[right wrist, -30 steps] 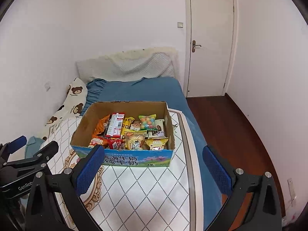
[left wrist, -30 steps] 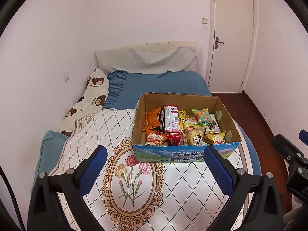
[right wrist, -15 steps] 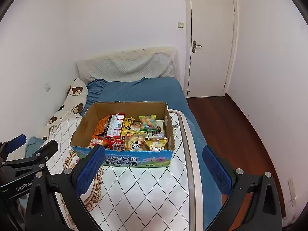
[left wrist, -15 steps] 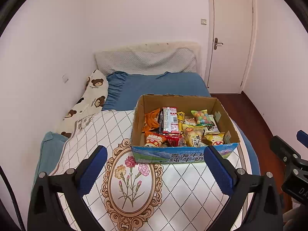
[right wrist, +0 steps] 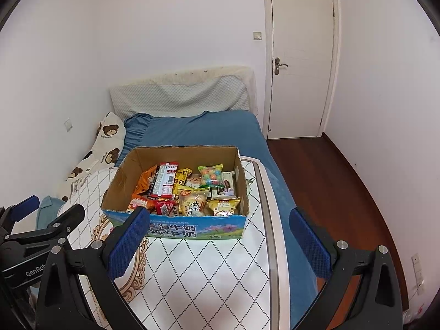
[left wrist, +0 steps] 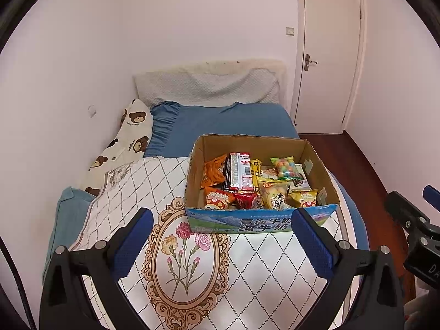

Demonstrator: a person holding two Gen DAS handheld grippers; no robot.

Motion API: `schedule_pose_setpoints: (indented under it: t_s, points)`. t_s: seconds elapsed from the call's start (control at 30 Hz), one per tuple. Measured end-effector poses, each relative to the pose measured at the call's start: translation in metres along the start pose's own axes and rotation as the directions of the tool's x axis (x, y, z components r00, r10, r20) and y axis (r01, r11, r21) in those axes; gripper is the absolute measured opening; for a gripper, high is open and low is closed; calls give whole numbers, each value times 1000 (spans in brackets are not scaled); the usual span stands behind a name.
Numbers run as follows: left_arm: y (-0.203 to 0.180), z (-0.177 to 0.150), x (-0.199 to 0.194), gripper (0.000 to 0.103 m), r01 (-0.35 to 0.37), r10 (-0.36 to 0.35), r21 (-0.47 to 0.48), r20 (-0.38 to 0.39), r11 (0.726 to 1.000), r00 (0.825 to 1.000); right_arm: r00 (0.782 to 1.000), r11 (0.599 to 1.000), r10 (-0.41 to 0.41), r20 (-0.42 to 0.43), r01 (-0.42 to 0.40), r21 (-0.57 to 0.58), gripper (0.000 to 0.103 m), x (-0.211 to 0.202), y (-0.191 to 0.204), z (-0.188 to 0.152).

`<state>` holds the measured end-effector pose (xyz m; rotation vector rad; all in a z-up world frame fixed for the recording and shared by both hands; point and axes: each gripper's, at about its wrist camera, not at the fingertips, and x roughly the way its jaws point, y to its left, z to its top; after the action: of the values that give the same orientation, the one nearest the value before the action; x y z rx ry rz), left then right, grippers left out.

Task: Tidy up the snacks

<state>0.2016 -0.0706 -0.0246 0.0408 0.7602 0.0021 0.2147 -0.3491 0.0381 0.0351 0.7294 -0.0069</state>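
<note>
I am holding the left gripper and the right gripper spread wide and empty above the patterned cloth. The cardboard box of snacks is sitting on the cloth just ahead of both grippers.

A blue bed carries a patterned cloth, bear pillow and snack box.

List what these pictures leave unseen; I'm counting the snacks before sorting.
- Snack packets overlap; lower layers are hidden in both views.
- The cardboard box near wall hides the front packets' bottoms.
- The small print is too small to read.
- Right hand-held gripper: cut off by the left view's edge.
</note>
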Motion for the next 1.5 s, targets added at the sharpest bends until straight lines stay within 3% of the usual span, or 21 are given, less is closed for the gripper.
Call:
schedule_pose_setpoints:
  t_s: [1.5]
  points:
    - [-1, 2, -11, 103, 15, -15, 8, 27, 1000, 1000, 1000, 1000, -28, 4, 28, 4, 103, -11, 2, 2]
